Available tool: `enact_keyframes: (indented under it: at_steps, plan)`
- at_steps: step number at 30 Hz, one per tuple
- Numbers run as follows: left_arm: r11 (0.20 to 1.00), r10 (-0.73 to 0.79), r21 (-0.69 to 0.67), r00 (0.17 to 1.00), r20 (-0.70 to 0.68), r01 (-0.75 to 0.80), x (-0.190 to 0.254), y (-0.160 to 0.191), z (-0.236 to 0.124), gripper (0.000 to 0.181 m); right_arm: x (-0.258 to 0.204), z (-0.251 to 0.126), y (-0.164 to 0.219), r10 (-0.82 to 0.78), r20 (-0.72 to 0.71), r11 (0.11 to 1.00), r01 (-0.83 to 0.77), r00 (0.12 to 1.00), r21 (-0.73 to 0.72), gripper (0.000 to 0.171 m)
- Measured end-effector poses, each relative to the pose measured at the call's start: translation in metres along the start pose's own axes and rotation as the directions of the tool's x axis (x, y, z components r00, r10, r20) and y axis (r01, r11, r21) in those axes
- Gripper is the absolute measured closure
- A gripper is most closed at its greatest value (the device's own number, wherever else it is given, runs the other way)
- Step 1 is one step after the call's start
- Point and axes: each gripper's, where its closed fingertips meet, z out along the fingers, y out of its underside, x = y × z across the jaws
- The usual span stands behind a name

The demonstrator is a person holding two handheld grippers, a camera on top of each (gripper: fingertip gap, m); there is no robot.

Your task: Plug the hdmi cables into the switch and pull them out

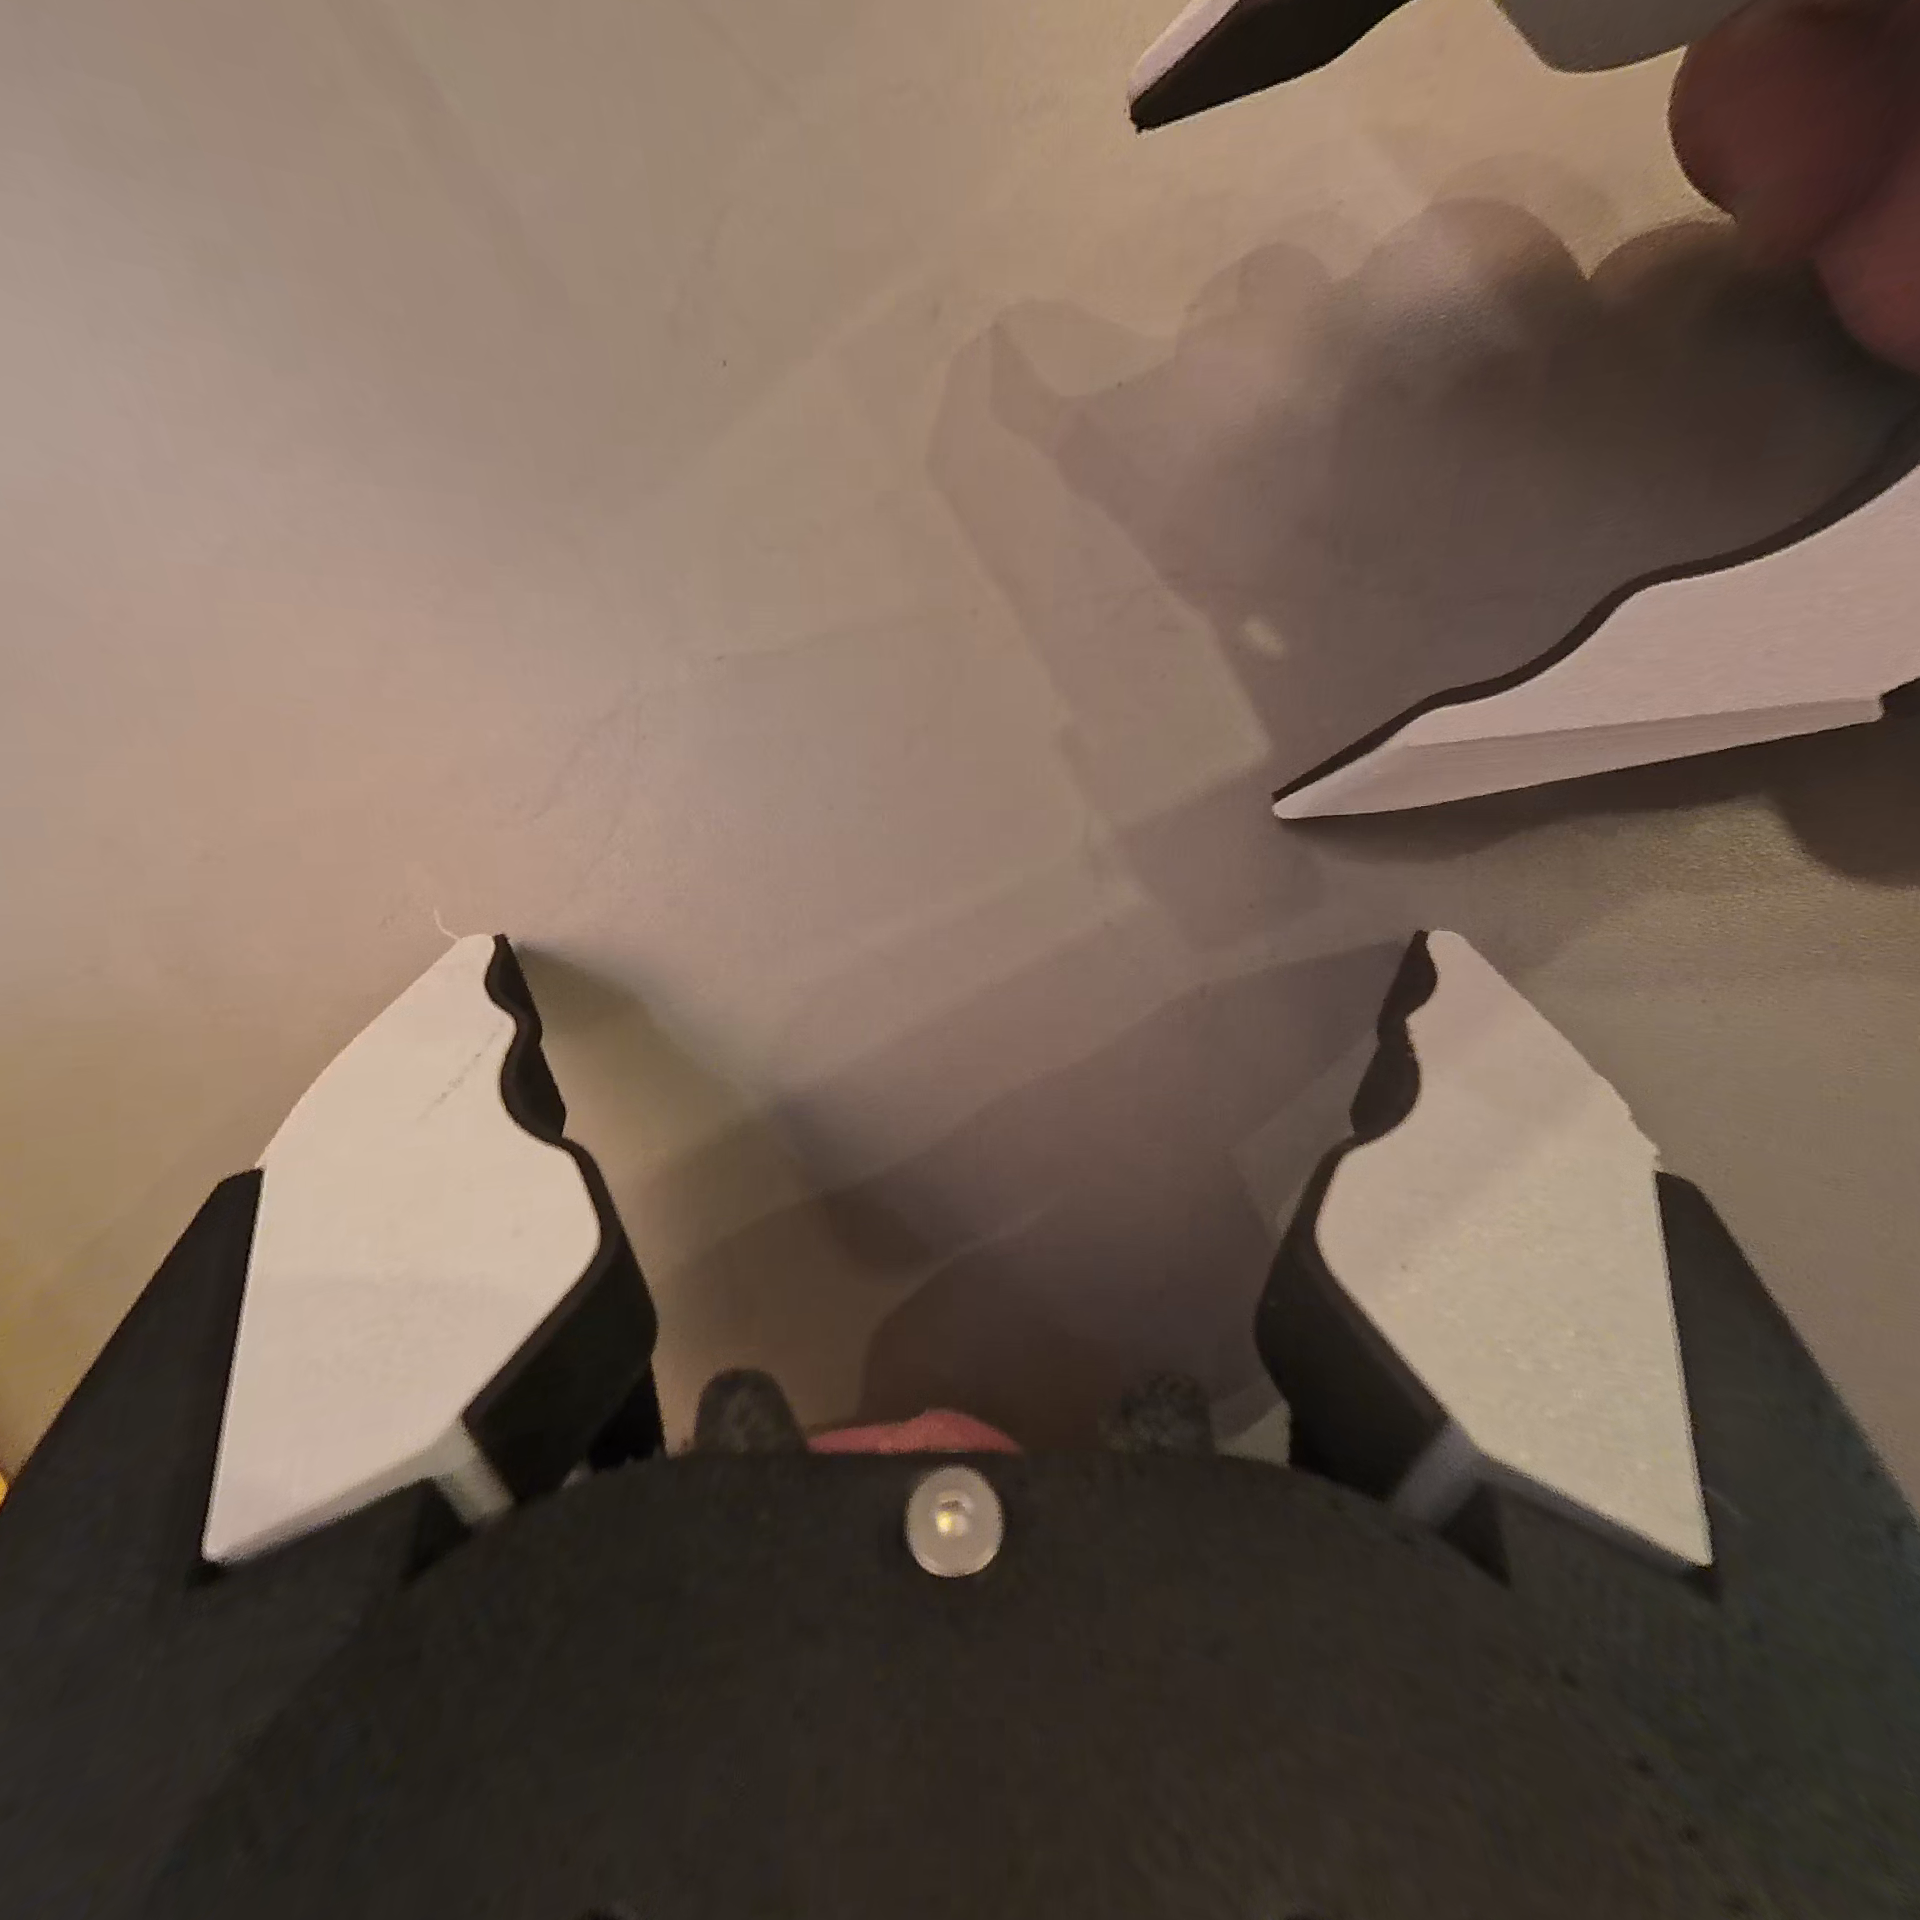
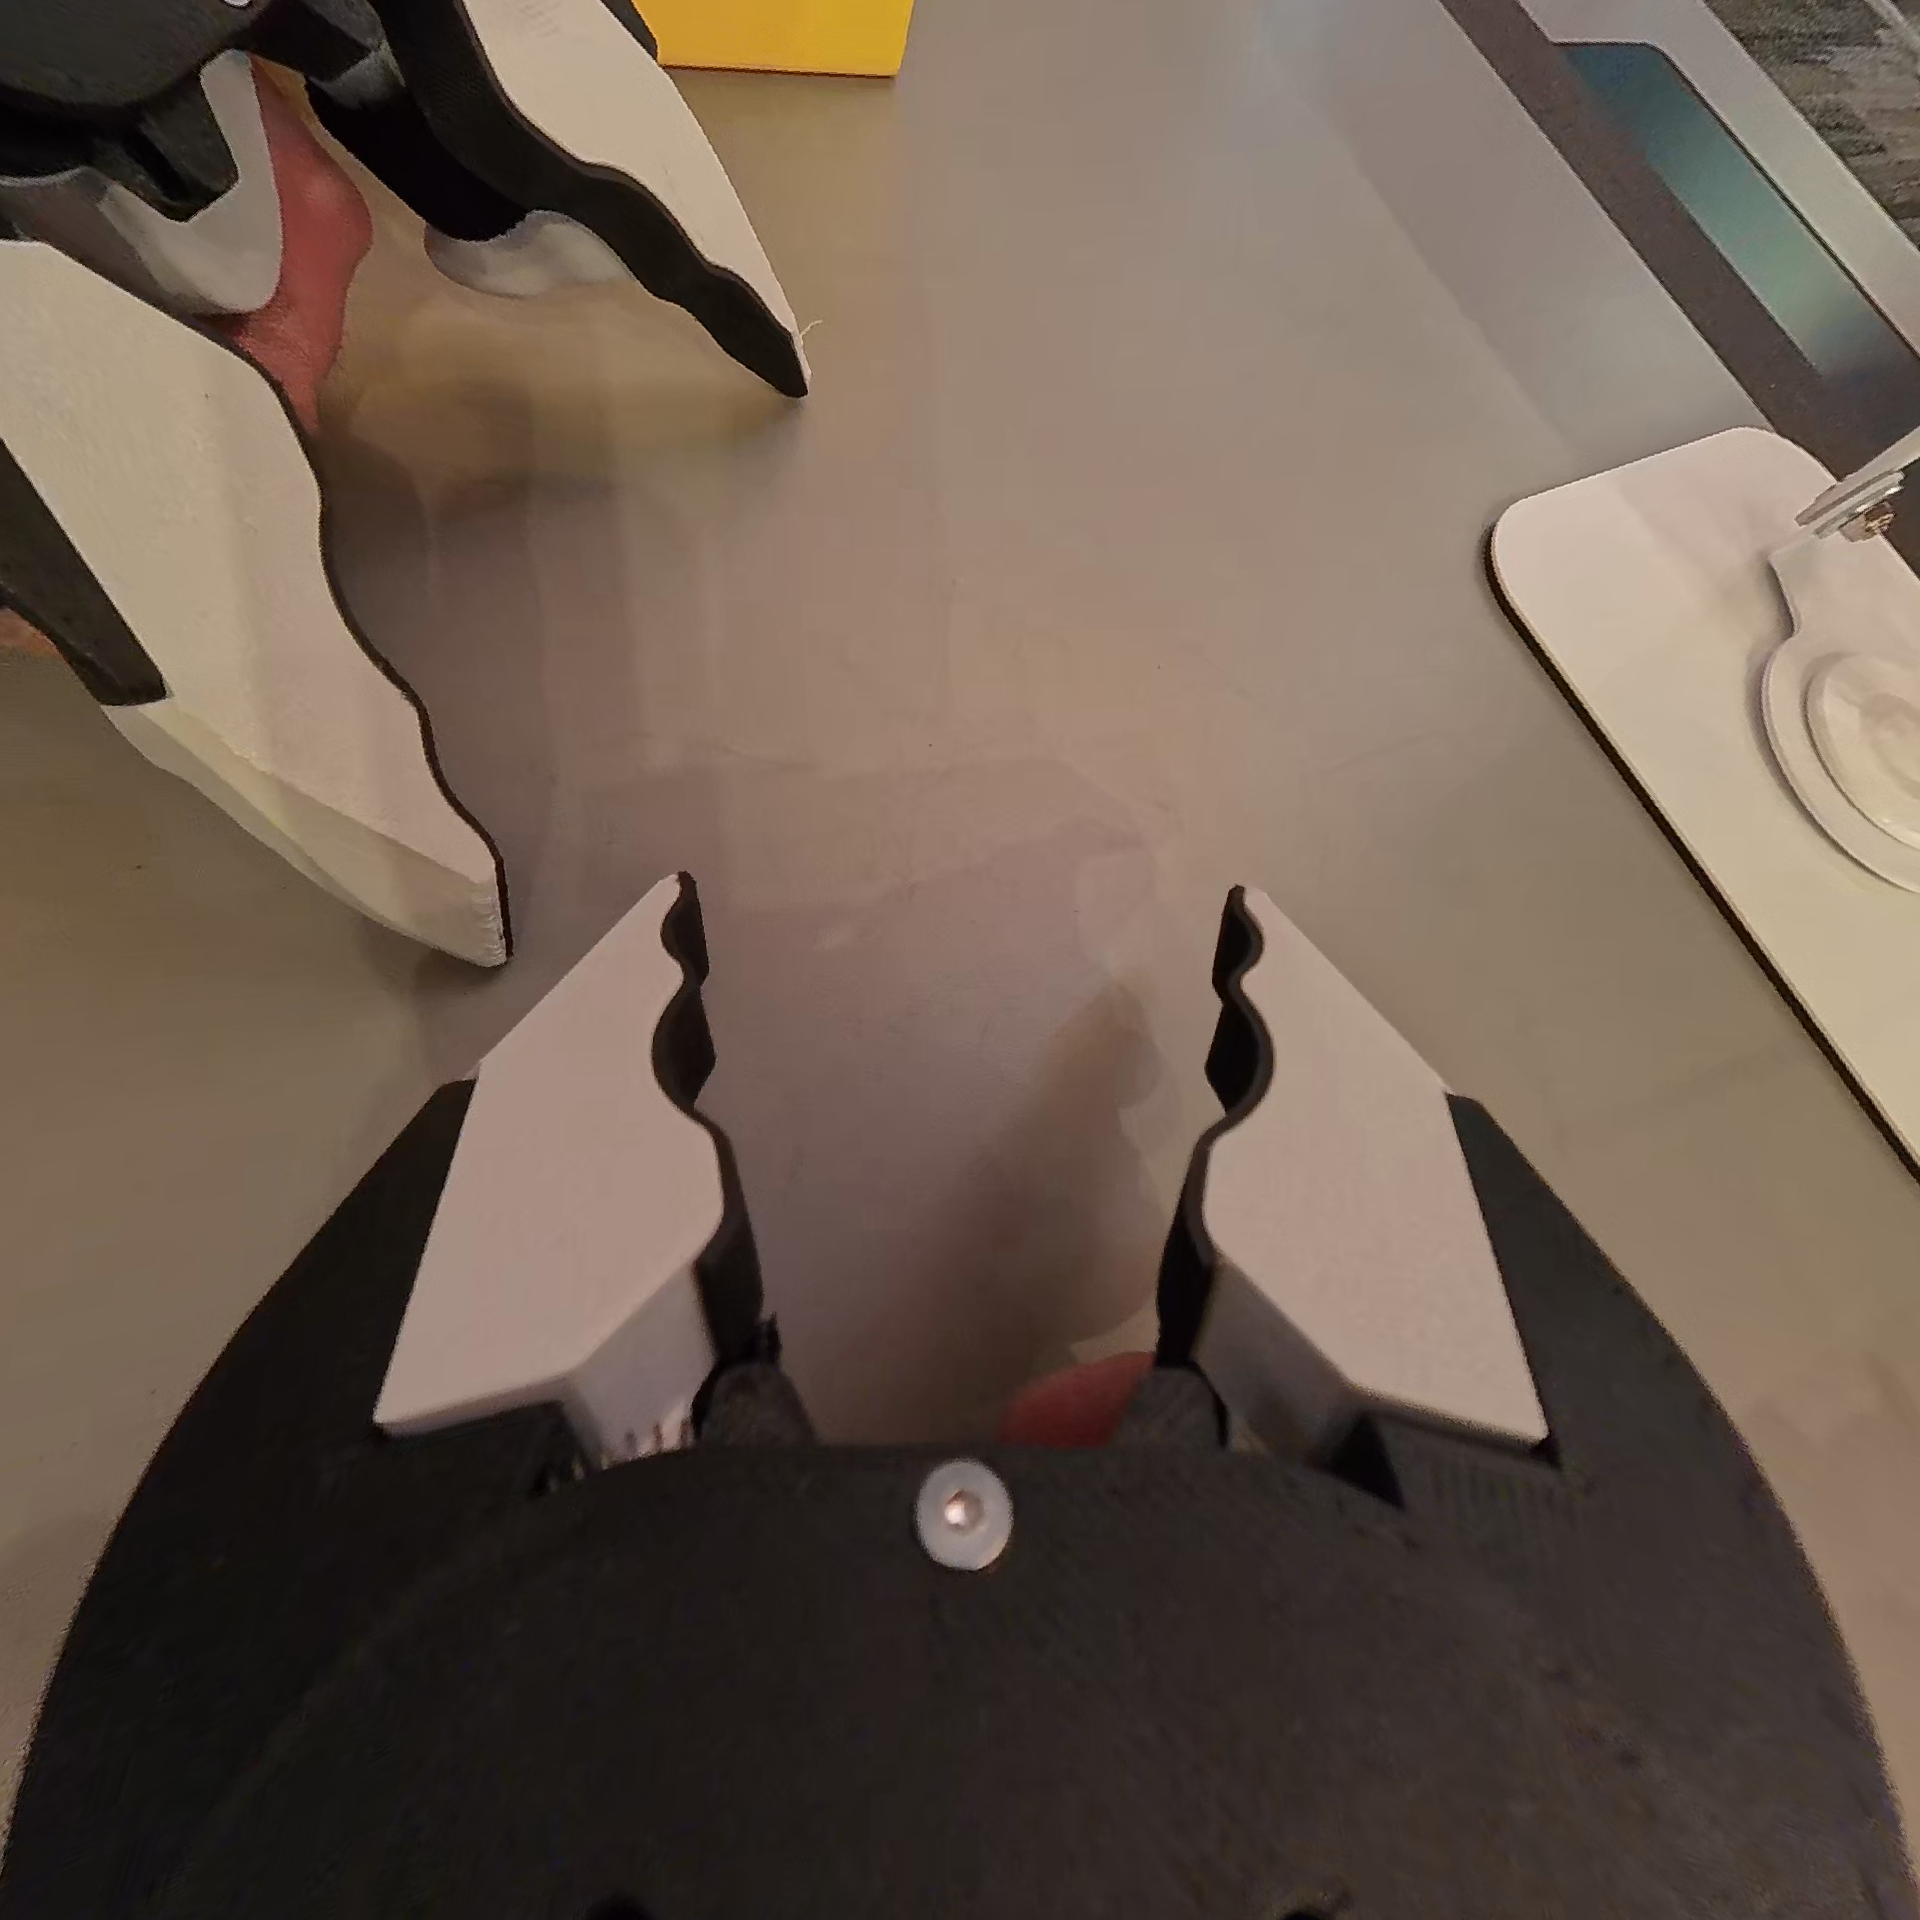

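Left gripper [image 1: 961, 940] sits nearest in the left wrist view: black body, white fingers [image 1: 416, 1174] with wavy black pads, spread wide, nothing between them. It points forward over a bare grey table [image 1: 520, 520]. Right gripper [image 1: 1205, 457] comes in from the upper right of that view, fingers wide apart too, tips aimed left, with a hand [image 1: 1797, 177] behind it.

Right wrist view: right gripper [image 2: 961, 888] up close, fingers parted at a medium gap, empty, aimed along the table [image 2: 1039, 520]. Left gripper [image 2: 649, 665] is at upper left, tips down near the surface, wide, empty. White stand base [image 2: 1642, 665] lies at the right edge, with a dark screen [image 2: 1704, 239] above it. Yellow box [image 2: 779, 36] at top centre, behind the left gripper.

No cables or switch appear in either view, so their position, long axis and pointing direction cannot be told.
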Motion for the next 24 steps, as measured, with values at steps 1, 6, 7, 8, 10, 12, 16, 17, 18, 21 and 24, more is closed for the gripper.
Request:
enact_keyframes:
  at_steps: [1, 6, 7, 8, 10, 12, 16, 17, 18, 21, 24]
  plan:
    - [1.0, 0.001, 0.0, 1.0, 0.0, -0.001, 0.0001, -0.0001, 0.0001, 0.035, 0.0, -0.0001, 0.0, -0.001, -0.001, 1.0, 0.001, 1.0, 0.0, 0.075]
    - [1.0, 0.003, 0.001, 1.0, -0.002, -0.003, 0.0005, -0.0003, 0.0002, 0.035, 0.0, -0.0002, -0.0002, -0.003, -0.003, 1.0, 0.003, 1.0, 0.001, 0.075]
    - [1.0, 0.003, 0.002, 1.0, -0.002, -0.003, 0.0005, -0.0003, 0.0002, 0.035, 0.0, -0.0002, -0.0002, -0.004, -0.003, 1.0, 0.004, 1.0, 0.002, 0.075]
    - [1.0, 0.003, 0.002, 1.0, -0.002, -0.003, 0.0006, -0.0003, 0.0002, 0.035, -0.0001, -0.0002, -0.0002, -0.004, -0.003, 1.0, 0.004, 1.0, 0.002, 0.075]
    - [1.0, 0.003, 0.002, 1.0, -0.002, -0.003, 0.0006, -0.0003, 0.0002, 0.035, -0.0001, -0.0003, -0.0003, -0.005, -0.004, 1.0, 0.005, 1.0, 0.002, 0.075]
    - [1.0, 0.004, 0.003, 1.0, -0.003, -0.004, 0.0007, -0.0003, 0.0002, 0.035, 0.0, -0.0003, -0.0003, -0.005, -0.005, 1.0, 0.005, 1.0, 0.002, 0.075]
    - [1.0, 0.005, 0.004, 1.0, -0.004, -0.005, 0.001, -0.0005, 0.0003, 0.035, -0.0002, -0.0002, -0.0004, -0.007, -0.006, 1.0, 0.007, 1.0, 0.003, 0.075]
    - [1.0, 0.005, 0.004, 1.0, -0.004, -0.005, 0.001, -0.0005, 0.0003, 0.035, -0.0001, -0.0003, -0.0004, -0.008, -0.007, 1.0, 0.008, 1.0, 0.003, 0.075]
    - [1.0, 0.005, 0.004, 1.0, -0.004, -0.005, 0.001, -0.0005, 0.0002, 0.035, -0.0001, -0.0003, -0.0004, -0.009, -0.007, 1.0, 0.009, 1.0, 0.004, 0.075]
    - [1.0, 0.005, 0.004, 1.0, -0.004, -0.005, 0.0011, -0.0005, 0.0003, 0.035, -0.0002, -0.0003, -0.0005, -0.01, -0.008, 1.0, 0.01, 1.0, 0.004, 0.075]
    - [1.0, 0.005, 0.004, 1.0, -0.003, -0.005, 0.0011, -0.0005, 0.0003, 0.035, -0.0002, -0.0004, -0.0006, -0.012, -0.01, 1.0, 0.012, 1.0, 0.005, 0.075]
